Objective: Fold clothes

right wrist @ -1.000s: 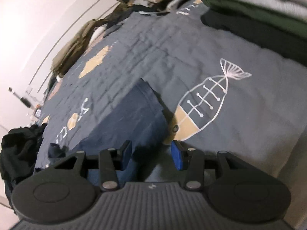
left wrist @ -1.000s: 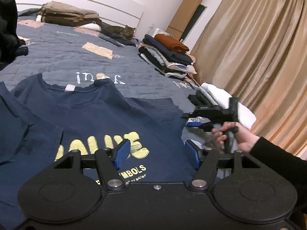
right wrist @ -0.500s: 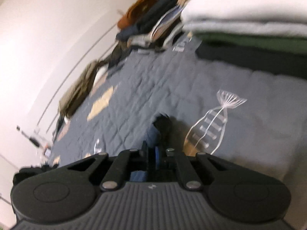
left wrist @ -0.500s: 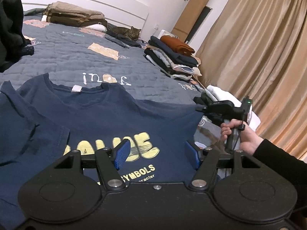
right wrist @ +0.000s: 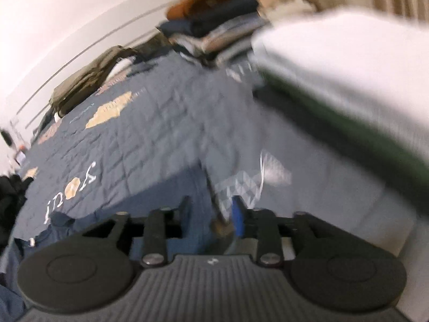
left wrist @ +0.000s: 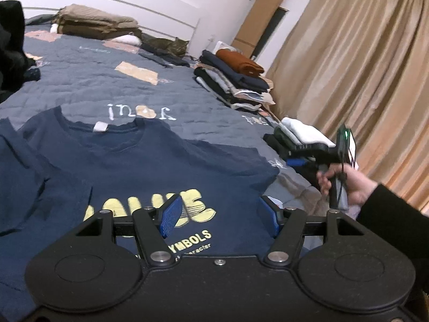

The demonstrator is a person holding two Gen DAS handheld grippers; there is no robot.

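Note:
A navy T-shirt (left wrist: 150, 166) with yellow lettering lies face up on the grey-blue quilt (left wrist: 107, 80), collar towards the headboard. My left gripper (left wrist: 218, 214) hovers over its printed chest, open, with nothing between the blue pads. At the right, a hand (left wrist: 348, 185) holds my right gripper (left wrist: 291, 155) just past the shirt's right sleeve. The right wrist view is blurred. In it my right gripper (right wrist: 211, 214) has its jaws opening above the sleeve edge (right wrist: 171, 187), and the pads do not press on the cloth.
Two stacks of folded clothes line the bed's right edge, a tall one (left wrist: 236, 80) and a white-topped one (left wrist: 300, 134) near my right gripper. A cat (left wrist: 169, 45) and a beige pile (left wrist: 93, 21) lie by the headboard. Dark clothes (left wrist: 10, 48) sit at left, and curtains (left wrist: 362, 67) hang at right.
My right gripper shut on the sleeve edge, rose and rolled, then opened again. The sleeve now lies spread further right. My left gripper has not moved.

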